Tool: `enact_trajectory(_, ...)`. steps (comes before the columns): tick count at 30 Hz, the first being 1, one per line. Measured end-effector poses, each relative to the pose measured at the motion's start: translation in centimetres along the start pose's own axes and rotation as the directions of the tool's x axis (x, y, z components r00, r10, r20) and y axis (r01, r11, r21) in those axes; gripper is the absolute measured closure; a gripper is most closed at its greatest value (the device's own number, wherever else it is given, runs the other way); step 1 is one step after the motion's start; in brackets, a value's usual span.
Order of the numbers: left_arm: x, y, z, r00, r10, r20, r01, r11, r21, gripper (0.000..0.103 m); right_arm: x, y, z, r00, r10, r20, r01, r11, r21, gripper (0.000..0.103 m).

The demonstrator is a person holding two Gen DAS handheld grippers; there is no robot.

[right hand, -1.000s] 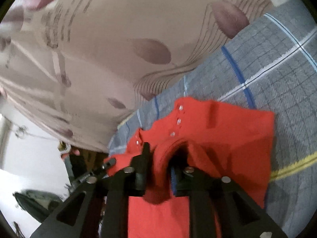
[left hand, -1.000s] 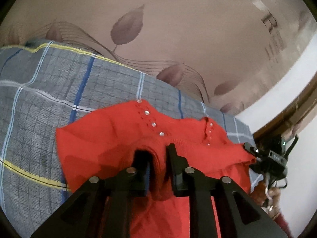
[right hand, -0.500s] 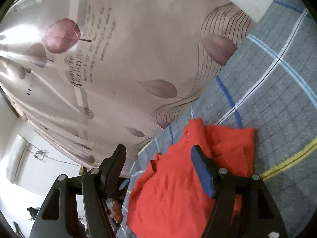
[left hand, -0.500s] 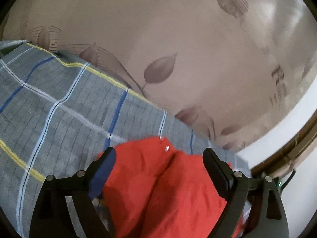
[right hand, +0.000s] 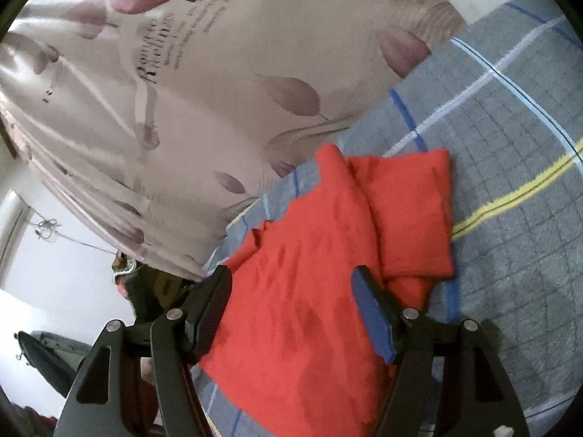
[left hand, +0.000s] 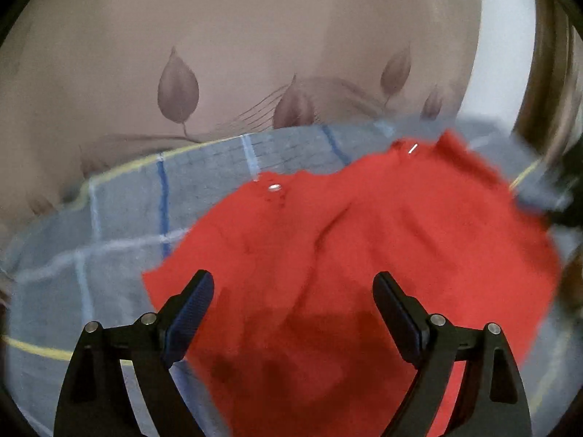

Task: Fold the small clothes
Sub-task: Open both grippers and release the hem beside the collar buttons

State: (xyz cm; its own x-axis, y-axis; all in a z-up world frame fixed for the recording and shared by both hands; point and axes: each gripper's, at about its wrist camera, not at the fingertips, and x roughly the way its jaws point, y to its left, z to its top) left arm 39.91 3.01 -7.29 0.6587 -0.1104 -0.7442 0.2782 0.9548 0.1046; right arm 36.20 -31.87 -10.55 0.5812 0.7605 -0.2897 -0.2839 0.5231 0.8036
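Your left gripper (left hand: 293, 291) is spread wide with nothing between its blue-padded fingers (left hand: 191, 306), hanging just above the small bright red knitted garment (left hand: 357, 255). That garment lies on the grey plaid bedspread with blue, white and yellow stripes (left hand: 120, 218), and you can see two small shiny snap studs (left hand: 274, 187) near its far edge. Your right gripper (right hand: 293, 291) is likewise released, its fingers parted over the same red garment (right hand: 309, 291), gripping none of it. From the right wrist view, one part of the garment is folded over into a neat rectangular flap toward the right side, beside a yellow stripe. Behind the bed hangs a beige curtain printed with mauve leaves and dark lettering (right hand: 182, 91).
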Motion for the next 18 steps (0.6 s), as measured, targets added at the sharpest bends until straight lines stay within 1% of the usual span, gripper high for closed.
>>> enact_trajectory(1, 0.3, 0.0, 0.0, 1.0, 0.03, -0.009, -0.029, 0.999, 0.014, 0.015, 0.0, 0.1, -0.1, 1.0, -0.007, 0.003, 0.007, 1.0, -0.01, 0.034)
enact_trajectory(2, 1.1, 0.1, 0.1, 0.996, 0.077, -0.032, -0.077, 0.997, 0.02, 0.016, 0.3, 0.2, -0.1, 1.0, -0.012, -0.002, 0.012, 1.0, -0.01, 0.034)
enact_trajectory(3, 1.3, 0.7, 0.0, 0.994, 0.1, -0.039, -0.1, 0.995, 0.007, 0.018, 0.2, 0.1, -0.1, 1.0, -0.013, -0.006, 0.013, 1.0, -0.008, 0.034)
enact_trajectory(4, 1.5, 1.5, 0.0, 0.991, 0.128, -0.042, -0.129, 0.991, -0.028, 0.02, 0.2, 0.0, -0.1, 1.0, -0.015, -0.005, 0.015, 1.0, -0.008, 0.034)
enact_trajectory(5, 1.7, 2.9, 0.0, 0.987, 0.153, -0.045, -0.156, 0.984, -0.088, 0.022, 0.1, -0.1, -0.1, 1.0, -0.015, 0.0, 0.015, 1.0, -0.005, 0.034)
enact_trajectory(6, 1.9, 4.5, 0.0, 0.982, 0.182, -0.052, -0.188, 0.968, -0.165, 0.022, 0.0, -0.3, -0.1, 1.0, -0.015, 0.008, 0.015, 1.0, 0.002, 0.033)
enact_trajectory(7, 1.8, 5.8, -0.3, 0.978, 0.199, -0.06, -0.207, 0.955, -0.213, 0.022, -0.2, -0.5, 0.0, 1.0, -0.016, 0.016, 0.016, 1.0, 0.013, 0.032)
enact_trajectory(8, 2.1, 7.8, -0.8, 0.976, 0.203, -0.083, -0.219, 0.931, -0.293, 0.022, -0.3, -0.8, 0.0, 1.0, -0.018, 0.023, 0.017, 1.0, 0.024, 0.031)
enact_trajectory(10, 2.4, 9.6, -1.6, 0.981, 0.166, -0.096, -0.19, 0.912, -0.364, 0.022, -0.8, -1.5, 0.0, 0.999, -0.024, 0.046, 0.022, 0.998, 0.055, 0.031)
enact_trajectory(13, 1.3, 9.3, -2.3, 0.965, 0.25, -0.072, -0.26, 0.904, -0.339, 0.022, -1.5, -1.8, 0.0, 0.994, -0.052, 0.093, 0.045, 0.996, 0.077, 0.029)
enact_trajectory(14, 1.0, 9.0, -2.4, 0.968, 0.244, -0.063, -0.251, 0.908, -0.335, 0.022, -1.8, -1.6, 0.0, 0.992, -0.059, 0.108, 0.052, 0.996, 0.072, 0.029)
enact_trajectory(15, 0.5, 8.8, -2.6, 0.977, 0.208, -0.045, -0.211, 0.917, -0.338, 0.022, -2.1, -1.3, 0.0, 0.989, -0.081, 0.123, 0.074, 0.996, 0.058, 0.029)
enact_trajectory(16, 0.3, 8.7, -2.7, 0.981, 0.193, -0.033, -0.192, 0.92, -0.341, 0.022, -2.2, -0.9, 0.0, 0.987, -0.099, 0.13, 0.094, 0.995, 0.042, 0.029)
enact_trajectory(18, -1.1, 7.9, -3.3, 0.985, 0.174, 0.009, -0.161, 0.926, -0.342, 0.022, -2.1, 0.7, 0.2, 0.982, -0.147, 0.121, 0.152, 0.988, -0.03, 0.029)
